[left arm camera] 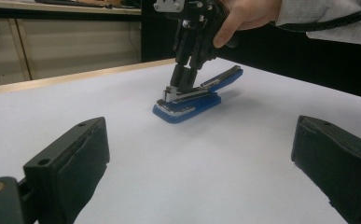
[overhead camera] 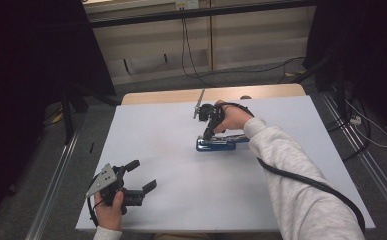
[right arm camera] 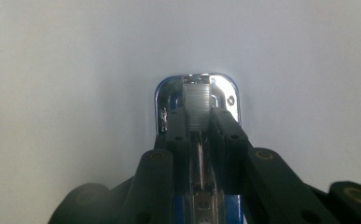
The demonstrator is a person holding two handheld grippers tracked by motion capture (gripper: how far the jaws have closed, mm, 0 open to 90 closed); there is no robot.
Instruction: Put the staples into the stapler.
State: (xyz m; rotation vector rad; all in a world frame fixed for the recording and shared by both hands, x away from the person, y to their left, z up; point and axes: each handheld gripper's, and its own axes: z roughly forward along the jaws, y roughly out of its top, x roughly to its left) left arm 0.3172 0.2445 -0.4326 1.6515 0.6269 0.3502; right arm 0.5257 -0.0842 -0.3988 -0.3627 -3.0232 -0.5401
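Observation:
A blue stapler [overhead camera: 222, 144] [left arm camera: 187, 106] lies on the white table top [overhead camera: 171, 150], a little right of the middle. Its blue top cover [left arm camera: 225, 78] is tilted up at the back, and its metal staple channel [right arm camera: 197, 95] is bare at the front. My right gripper [overhead camera: 207, 135] [left arm camera: 178, 85] [right arm camera: 197, 119] points down onto the stapler's front end, its jaws shut on either side of the metal channel. My left gripper [overhead camera: 142, 175] [left arm camera: 201, 154] rests near the table's front left, open with nothing between its jaws, and faces the stapler from a distance.
The white sheet covers a wooden table whose far edge [overhead camera: 181, 95] shows as a tan strip. Metal rails [overhead camera: 56, 185] run along the floor on both sides. Cables [overhead camera: 191, 60] lie on the floor beyond the table, with dark curtains at left and right.

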